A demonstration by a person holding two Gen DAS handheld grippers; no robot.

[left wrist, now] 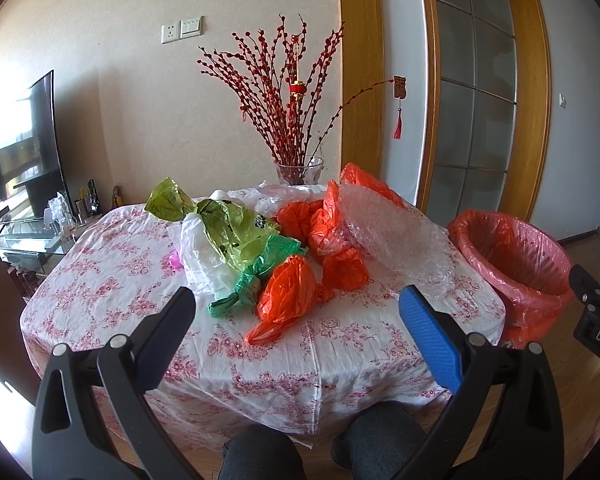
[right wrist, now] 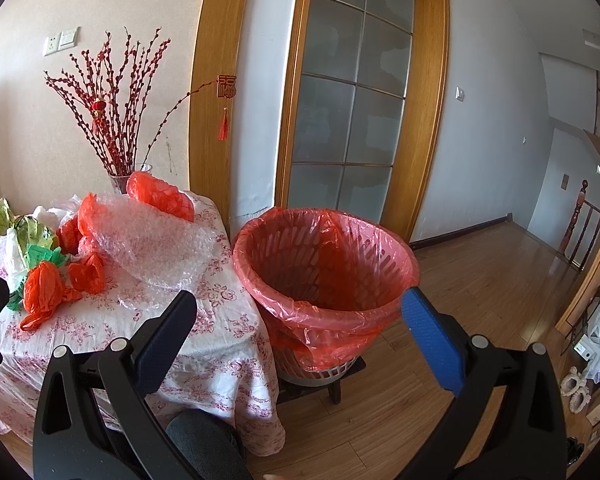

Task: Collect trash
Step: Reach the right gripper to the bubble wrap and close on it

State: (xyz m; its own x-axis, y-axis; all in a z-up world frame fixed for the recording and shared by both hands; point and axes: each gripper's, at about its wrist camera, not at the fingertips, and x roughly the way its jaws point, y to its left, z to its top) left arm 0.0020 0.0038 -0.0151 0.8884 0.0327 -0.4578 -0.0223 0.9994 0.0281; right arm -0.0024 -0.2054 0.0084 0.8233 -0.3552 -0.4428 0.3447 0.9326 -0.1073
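A heap of trash lies on the floral tablecloth [left wrist: 112, 280]: orange plastic bags [left wrist: 288, 292], a green bag [left wrist: 248, 276], a yellow-green bag [left wrist: 224, 228], a white bag [left wrist: 200, 260] and a sheet of bubble wrap [left wrist: 392, 236]. My left gripper [left wrist: 300, 312] hangs open over the table's near edge, short of the heap, with nothing in it. To the right of the table stands a basket lined with a red bag [right wrist: 324, 272]. My right gripper [right wrist: 300, 320] is open and empty just in front of the basket. The bubble wrap [right wrist: 152, 240] and orange bags [right wrist: 44, 288] show at its left.
A glass vase of red branches [left wrist: 296, 128] stands at the table's back edge. A TV [left wrist: 24, 152] and glass stand are at far left. A frosted glass door [right wrist: 352, 104] is behind the basket, which sits on a low dark stool [right wrist: 336, 384]. Wooden floor [right wrist: 480, 288] stretches right. A person's knees [left wrist: 320, 444] are below.
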